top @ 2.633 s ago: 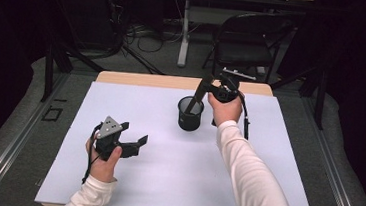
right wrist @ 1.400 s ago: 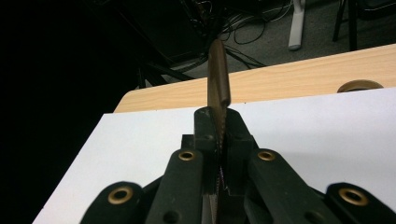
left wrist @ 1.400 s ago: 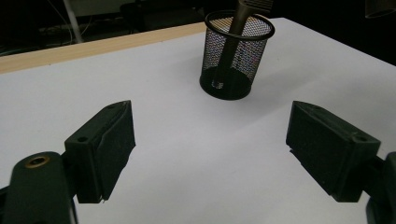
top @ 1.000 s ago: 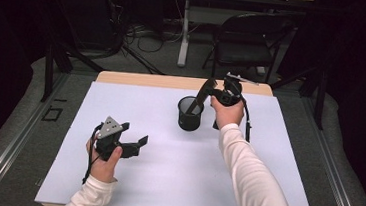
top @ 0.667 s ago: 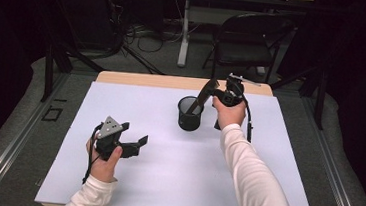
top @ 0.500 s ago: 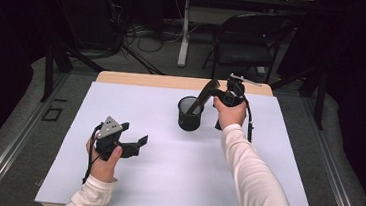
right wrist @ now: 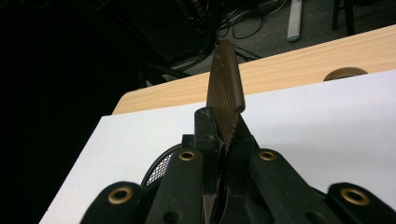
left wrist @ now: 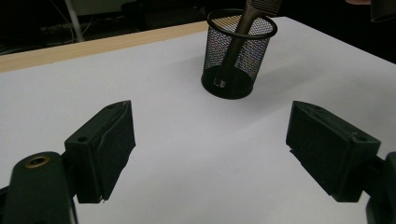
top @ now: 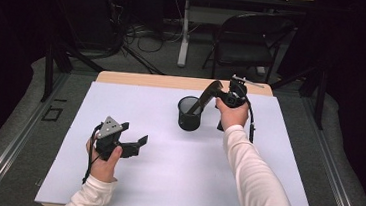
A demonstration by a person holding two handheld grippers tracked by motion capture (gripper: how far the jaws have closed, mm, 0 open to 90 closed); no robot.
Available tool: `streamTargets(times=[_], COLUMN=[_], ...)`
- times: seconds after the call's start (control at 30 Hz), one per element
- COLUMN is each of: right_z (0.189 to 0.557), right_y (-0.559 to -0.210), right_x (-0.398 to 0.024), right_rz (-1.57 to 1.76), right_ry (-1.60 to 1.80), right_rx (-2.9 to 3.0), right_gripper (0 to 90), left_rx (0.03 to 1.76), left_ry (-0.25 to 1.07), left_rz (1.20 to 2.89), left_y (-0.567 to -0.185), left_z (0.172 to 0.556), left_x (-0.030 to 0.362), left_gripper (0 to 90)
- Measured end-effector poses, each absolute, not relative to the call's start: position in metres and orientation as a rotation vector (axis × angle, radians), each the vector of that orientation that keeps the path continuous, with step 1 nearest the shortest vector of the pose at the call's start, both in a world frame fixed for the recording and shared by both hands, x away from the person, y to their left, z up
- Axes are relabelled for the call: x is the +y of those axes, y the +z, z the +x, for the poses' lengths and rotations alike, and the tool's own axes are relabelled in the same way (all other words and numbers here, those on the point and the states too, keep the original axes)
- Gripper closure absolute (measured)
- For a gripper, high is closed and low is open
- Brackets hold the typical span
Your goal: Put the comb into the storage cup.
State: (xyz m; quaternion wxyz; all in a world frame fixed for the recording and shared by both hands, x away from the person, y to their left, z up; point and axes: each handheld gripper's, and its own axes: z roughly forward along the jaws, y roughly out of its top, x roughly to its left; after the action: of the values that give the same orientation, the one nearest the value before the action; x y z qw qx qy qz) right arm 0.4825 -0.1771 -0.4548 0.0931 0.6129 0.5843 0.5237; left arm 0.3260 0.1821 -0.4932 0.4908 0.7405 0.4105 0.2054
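A black mesh cup (top: 189, 114) stands upright on the white table top (top: 164, 181), right of centre toward the far edge. A brown comb (top: 206, 97) leans out of it to the right, its lower end inside the cup. My right gripper (top: 218, 91) is shut on the comb's upper part, above and right of the cup. In the right gripper view the comb (right wrist: 225, 93) sticks up from between the closed jaws of that gripper (right wrist: 224, 135), with the cup's rim (right wrist: 161, 165) below. My left gripper (top: 132, 134) rests open at the near left with nothing between its jaws. The left gripper view shows that gripper (left wrist: 210, 154) facing the cup (left wrist: 238, 51).
A wooden strip (top: 163, 81) runs along the table's far edge, with a round hole (right wrist: 345, 73) in it. Behind the table stand a dark folding chair (top: 246, 43) and cables on the floor. Wide bare white surface lies between the two hands.
My right gripper with the comb has shifted slightly to the right, so the comb leans further out of the cup. The left gripper has stayed where it was.
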Motion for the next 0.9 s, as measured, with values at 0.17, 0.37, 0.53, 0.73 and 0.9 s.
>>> streamTargets(times=[0.17,0.37,0.53,0.73,0.9], right_z=[0.4828,0.4826,0.4823,0.4822,0.4822], right_y=[-0.4551,-0.4569,-0.457,-0.4568,-0.4564], right_x=[-0.1776,-0.1803,-0.1799,-0.1801,-0.1806], right_rz=[1.825,1.831,1.829,1.828,1.827], right_ry=[1.553,1.546,1.544,1.545,1.55], right_rx=[1.731,1.73,1.728,1.728,1.722], right_gripper=[86.6,86.1,85.7,84.7,84.1], left_rx=[0.998,0.995,0.994,0.995,0.995], left_ry=[0.5,0.497,0.497,0.497,0.497], left_rz=[1.802,1.804,1.804,1.805,1.805], left_y=[-0.4935,-0.4935,-0.4936,-0.494,-0.4942], left_z=[0.326,0.3257,0.3255,0.3256,0.3258], left_x=[0.182,0.1819,0.1814,0.1811,0.181], left_gripper=[15.8,15.8,15.8,15.8,15.8])
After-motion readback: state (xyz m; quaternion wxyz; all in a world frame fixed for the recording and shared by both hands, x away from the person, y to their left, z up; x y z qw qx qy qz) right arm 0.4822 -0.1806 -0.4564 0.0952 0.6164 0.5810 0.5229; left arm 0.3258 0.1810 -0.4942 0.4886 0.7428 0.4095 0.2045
